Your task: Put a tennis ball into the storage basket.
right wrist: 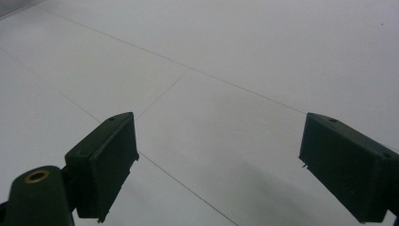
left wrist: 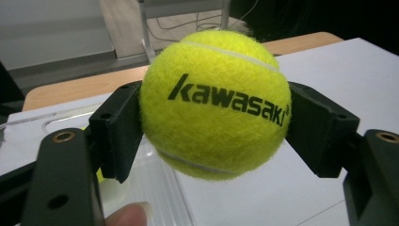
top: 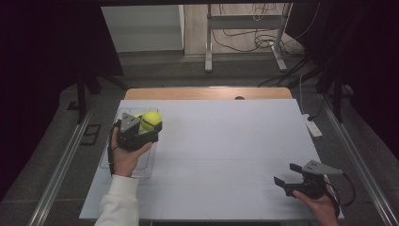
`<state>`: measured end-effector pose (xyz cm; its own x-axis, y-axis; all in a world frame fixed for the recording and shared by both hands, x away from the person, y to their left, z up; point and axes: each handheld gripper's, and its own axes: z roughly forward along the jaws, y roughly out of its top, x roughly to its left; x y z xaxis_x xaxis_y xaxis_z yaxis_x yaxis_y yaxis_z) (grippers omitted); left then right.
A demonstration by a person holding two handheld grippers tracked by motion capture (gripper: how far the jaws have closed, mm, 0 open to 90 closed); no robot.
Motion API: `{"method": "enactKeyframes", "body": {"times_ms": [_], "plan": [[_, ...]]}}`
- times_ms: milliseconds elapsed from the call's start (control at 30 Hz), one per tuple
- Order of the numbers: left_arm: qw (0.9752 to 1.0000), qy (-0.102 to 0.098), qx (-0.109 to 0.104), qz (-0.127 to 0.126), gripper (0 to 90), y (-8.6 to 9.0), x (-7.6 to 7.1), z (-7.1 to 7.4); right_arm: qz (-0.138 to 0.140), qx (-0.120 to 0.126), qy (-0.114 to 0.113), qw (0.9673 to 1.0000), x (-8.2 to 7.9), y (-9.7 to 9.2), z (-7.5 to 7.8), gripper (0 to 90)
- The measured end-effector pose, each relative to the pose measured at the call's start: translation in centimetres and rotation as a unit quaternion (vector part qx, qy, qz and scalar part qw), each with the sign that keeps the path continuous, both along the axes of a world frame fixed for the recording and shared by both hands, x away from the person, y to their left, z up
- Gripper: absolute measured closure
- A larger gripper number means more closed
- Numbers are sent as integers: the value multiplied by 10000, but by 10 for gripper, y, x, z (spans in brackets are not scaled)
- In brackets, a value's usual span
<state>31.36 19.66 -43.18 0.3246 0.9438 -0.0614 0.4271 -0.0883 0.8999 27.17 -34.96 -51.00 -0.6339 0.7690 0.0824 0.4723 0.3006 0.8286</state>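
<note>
A yellow tennis ball (left wrist: 214, 101) printed "kawasaki" sits between the black jaws of my left gripper (top: 149, 126), which is shut on it. In the high view this tennis ball (top: 152, 119) is held above the far end of a clear plastic tray (top: 106, 155) at the table's left. A second yellow ball (top: 137, 116) peeks out behind the gripper's grey plate, mostly hidden. Near the front right corner, my right gripper (top: 284, 173) is open. Its jaws stand wide apart over bare white tabletop, with nothing in the right gripper (right wrist: 219, 160).
A white sheet covers the table (top: 226, 141), with a wooden strip (top: 207, 93) along its far edge. A small white device (top: 313, 127) lies at the right edge. Beyond the table are a metal stand's legs (top: 208, 47) and floor cables.
</note>
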Motion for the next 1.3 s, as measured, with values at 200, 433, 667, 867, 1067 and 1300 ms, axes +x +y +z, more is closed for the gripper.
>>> {"method": "enactKeyframes", "body": {"times_ms": [200, 433, 667, 867, 1067, 1300], "plan": [[9999, 59, 24, 140, 262, 8, 2, -3, -3, -12, -1, 10000, 0, 0, 0, 119], [9995, 123, -37, 290, 263, 20, 3, -7, 4, -5, -1, 10000, 0, 0, 0, 119], [9987, 231, -30, 444, 263, 30, 7, -14, 1, -7, 1, 10000, 0, 0, 0, 119], [9978, 288, -49, 597, 262, 39, 8, -17, 7, -10, 2, 10000, 0, 0, 0, 119], [9966, 341, -93, 747, 263, 48, 9, -19, 12, -22, 15, 10000, 1, 0, -1, 119], [9956, 374, -104, 852, 262, 56, 8, -20, 1, -15, 9, 10000, 0, 0, -1, 119]]}}
